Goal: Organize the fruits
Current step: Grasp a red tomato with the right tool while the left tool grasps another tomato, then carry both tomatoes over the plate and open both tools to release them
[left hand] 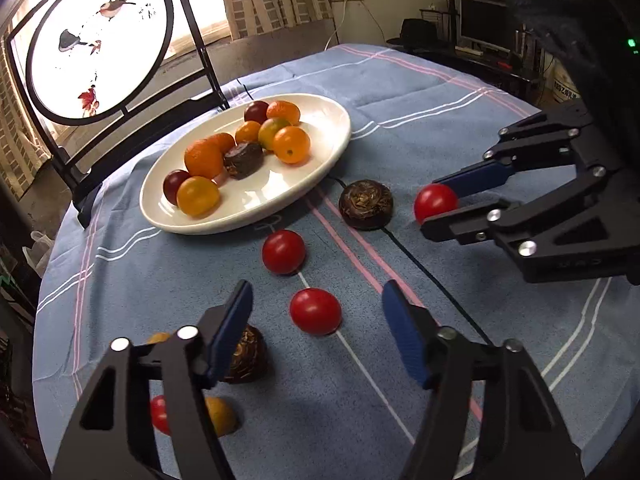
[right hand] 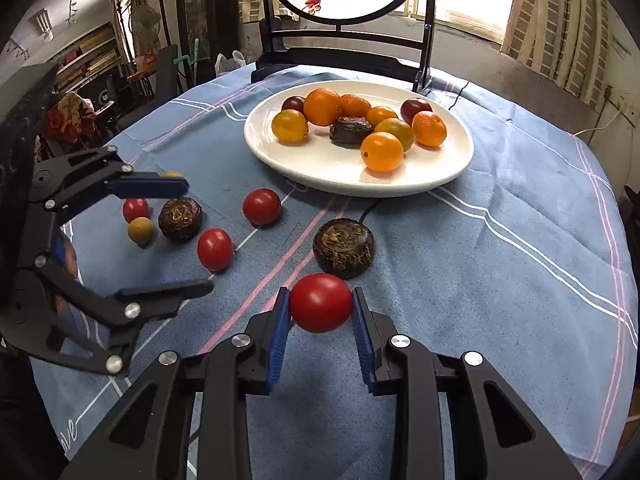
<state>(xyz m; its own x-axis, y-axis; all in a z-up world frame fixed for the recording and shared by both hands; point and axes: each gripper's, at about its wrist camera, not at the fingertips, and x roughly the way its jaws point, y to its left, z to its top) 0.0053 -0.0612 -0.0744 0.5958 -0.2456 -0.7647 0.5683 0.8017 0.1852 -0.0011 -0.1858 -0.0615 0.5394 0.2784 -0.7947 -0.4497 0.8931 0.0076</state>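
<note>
Red tomato (right hand: 321,302) sits squeezed in the right tongs (right hand: 320,312); left tongs (left hand: 316,312) gape wide, empty. Next, lift it gently over to the plate (right hand: 452,168).

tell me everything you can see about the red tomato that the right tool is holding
The red tomato is small, round to slightly oval, smooth and glossy, with a soft highlight on top and no stem or blemish showing. It sits between the blue ribbed pads of the right tool, which press on its left and right sides. It is near the front of the blue striped tablecloth, just in front of a dark brown, rough-skinned fruit. Whether it is lifted clear of the cloth cannot be told.
</note>
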